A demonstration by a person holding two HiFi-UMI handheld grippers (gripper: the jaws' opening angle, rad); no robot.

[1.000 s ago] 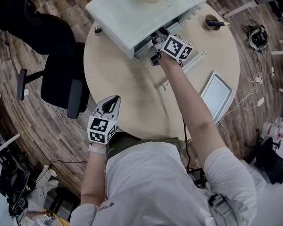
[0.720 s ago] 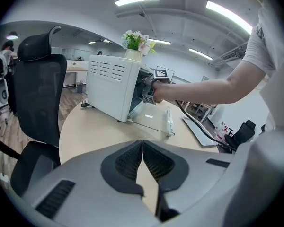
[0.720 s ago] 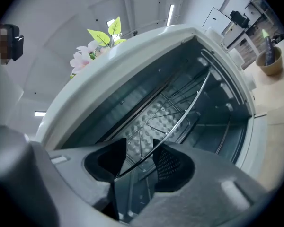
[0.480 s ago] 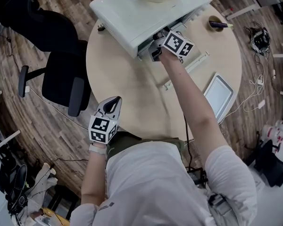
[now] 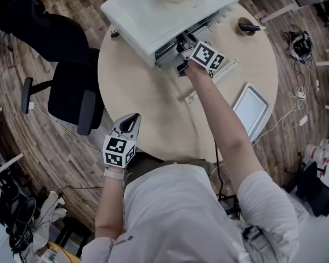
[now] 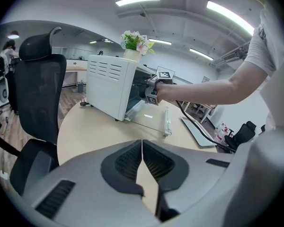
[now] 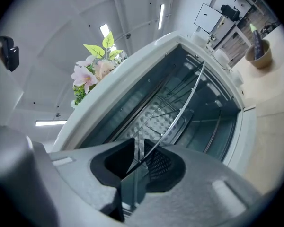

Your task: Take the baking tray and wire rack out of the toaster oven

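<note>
- My right gripper (image 7: 139,157), at upper centre of the head view, has just been closing its jaws onto the wire rack (image 7: 188,98)'s front rod inside the toaster oven (image 5: 153,15). I'd draw it out level and straight.
- The open oven door (image 5: 216,75) lies just below. The baking tray (image 5: 252,111) sits at centre right, and there is bare table (image 5: 148,108) at centre.
- My left gripper (image 6: 142,160) waits at lower left, jaws together and empty.

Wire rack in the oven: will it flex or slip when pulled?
Probably stiff and light: the wire rack is thin metal rods. The right gripper, jaws just closing on one front wire, may let it tilt or slip.
</note>
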